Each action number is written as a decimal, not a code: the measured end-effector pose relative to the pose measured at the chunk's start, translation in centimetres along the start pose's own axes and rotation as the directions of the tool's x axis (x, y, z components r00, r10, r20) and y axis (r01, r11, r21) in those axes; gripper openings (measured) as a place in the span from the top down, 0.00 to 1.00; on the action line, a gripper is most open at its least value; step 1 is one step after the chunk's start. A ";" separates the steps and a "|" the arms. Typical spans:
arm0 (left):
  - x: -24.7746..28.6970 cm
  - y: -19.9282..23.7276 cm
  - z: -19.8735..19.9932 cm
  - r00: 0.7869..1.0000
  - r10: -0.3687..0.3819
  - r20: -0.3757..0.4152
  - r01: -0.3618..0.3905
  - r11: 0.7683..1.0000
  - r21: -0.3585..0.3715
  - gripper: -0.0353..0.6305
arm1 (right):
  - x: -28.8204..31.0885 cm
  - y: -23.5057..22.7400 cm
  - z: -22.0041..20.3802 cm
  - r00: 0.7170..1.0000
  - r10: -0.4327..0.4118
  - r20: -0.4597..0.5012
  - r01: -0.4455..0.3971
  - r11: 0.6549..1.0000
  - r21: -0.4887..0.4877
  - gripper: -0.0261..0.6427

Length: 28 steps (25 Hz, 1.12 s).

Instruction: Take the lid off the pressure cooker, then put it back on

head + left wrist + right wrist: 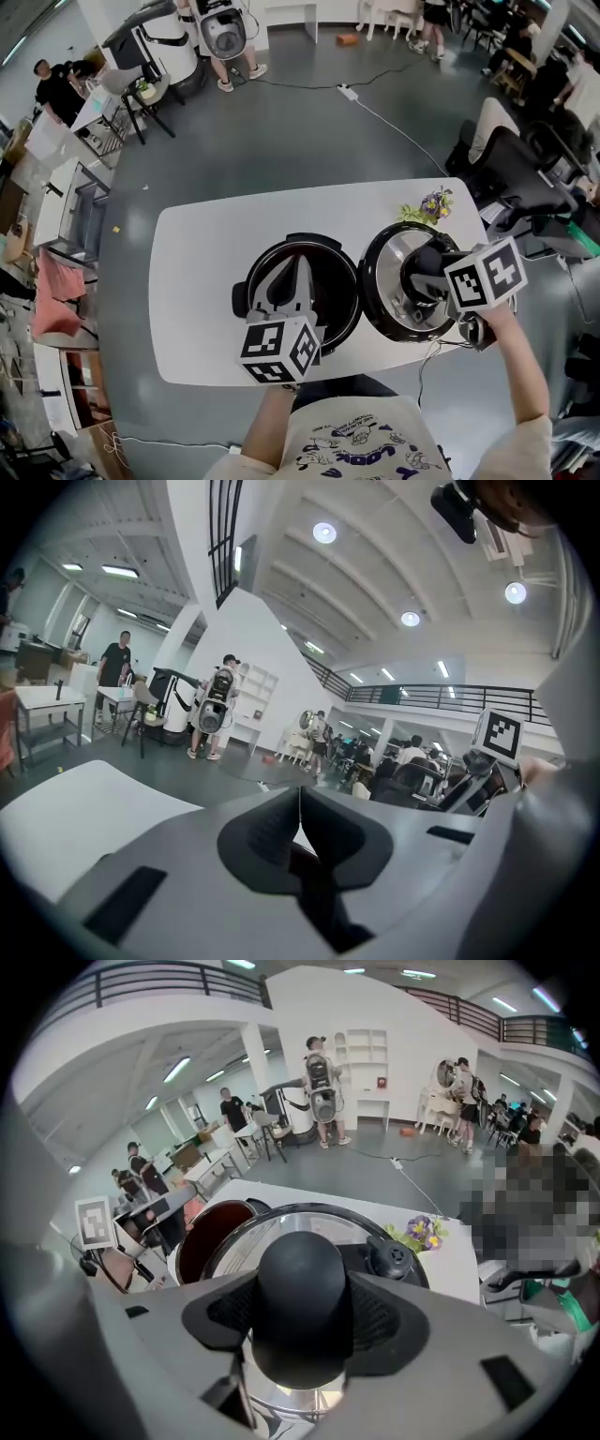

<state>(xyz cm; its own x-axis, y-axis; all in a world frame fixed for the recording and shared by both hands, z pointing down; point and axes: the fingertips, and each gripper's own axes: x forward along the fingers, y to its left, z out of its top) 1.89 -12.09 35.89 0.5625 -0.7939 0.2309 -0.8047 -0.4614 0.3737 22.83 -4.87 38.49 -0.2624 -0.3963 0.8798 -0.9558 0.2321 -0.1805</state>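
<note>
The black pressure cooker pot (345,298) stands uncovered on the white table (202,281), its dark red inside (208,1234) facing up. My right gripper (424,278) is shut on the black knob (302,1302) of the steel lid (392,255). It holds the lid tilted just right of the pot, and the lid's rim (281,1227) and black valve (391,1258) show past the knob. My left gripper (298,270) hovers over the pot's mouth, its jaws shut with nothing between them (300,819). It points out level across the room.
A small bunch of purple and yellow flowers (429,204) lies at the table's far right corner. A cable (427,361) hangs off the near right edge. Office chairs (516,164) stand right of the table. People (58,89) stand far off across the grey floor.
</note>
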 end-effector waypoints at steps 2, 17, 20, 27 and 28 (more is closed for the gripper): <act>0.7 -0.7 0.0 1.000 -0.024 -0.011 0.024 1.000 0.009 0.92 | -0.2 -0.8 -0.5 1.000 -0.007 0.000 0.007 0.999 0.037 0.52; 5.5 -10.2 -3.7 0.990 -0.115 -0.088 0.122 0.988 0.090 0.93 | -0.1 -9.9 -8.7 0.996 -0.059 -0.064 0.069 0.984 0.167 0.52; 5.7 -10.9 -4.5 0.990 -0.106 -0.098 0.115 0.989 0.093 0.93 | 0.9 -10.9 -9.8 0.995 -0.051 -0.081 0.065 0.982 0.177 0.52; 5.7 -10.1 -5.8 0.992 -0.069 -0.107 0.081 0.991 0.108 0.93 | 5.0 -11.5 -11.9 0.992 -0.032 -0.120 0.054 0.981 0.185 0.52; 5.8 -9.9 -5.9 0.992 -0.065 -0.108 0.076 0.991 0.110 0.93 | 5.7 -11.5 -12.1 0.991 -0.032 -0.129 0.055 0.982 0.183 0.52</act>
<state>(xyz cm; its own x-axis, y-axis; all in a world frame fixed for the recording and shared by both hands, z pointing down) 14.24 -9.80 38.85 0.6305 -0.7149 0.3023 -0.7753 -0.5614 0.2894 33.97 0.94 50.86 -0.2128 -0.2857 0.9344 -0.9769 0.0438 -0.2091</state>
